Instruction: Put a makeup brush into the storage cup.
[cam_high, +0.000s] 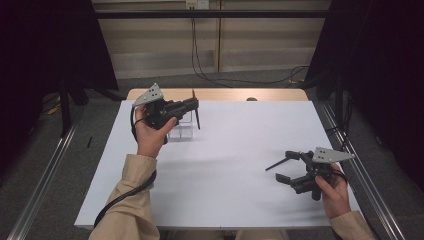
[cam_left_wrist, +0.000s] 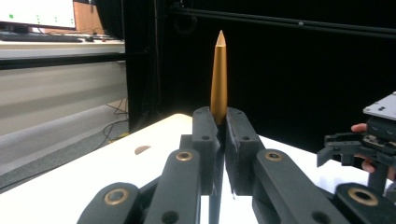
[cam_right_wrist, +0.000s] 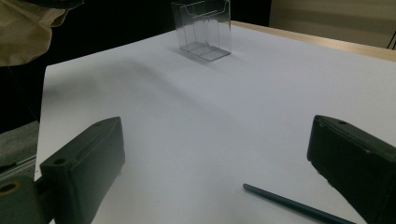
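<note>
My left gripper (cam_high: 194, 105) is raised over the table's far left and shut on a slim pointed stick (cam_high: 197, 120), which stands nearly upright. In the left gripper view the stick (cam_left_wrist: 218, 74) is golden-brown and rises from between the closed jaws of the left gripper (cam_left_wrist: 218, 126). A clear plastic holder (cam_high: 181, 131) stands on the table just below and behind it. My right gripper (cam_high: 284, 166) rests low at the near right, open. A dark teal pen (cam_high: 276, 164) lies on the table between its jaws, untouched. In the right gripper view the pen (cam_right_wrist: 289, 205) lies inside the right gripper (cam_right_wrist: 215, 158).
The white table top (cam_high: 225, 165) has a wooden strip (cam_high: 225, 94) along its far edge. Black curtains hang on both sides. Cables run across the floor behind. The holder (cam_right_wrist: 203, 30) looks empty in the right gripper view. A monitor (cam_left_wrist: 37, 13) stands far off.
</note>
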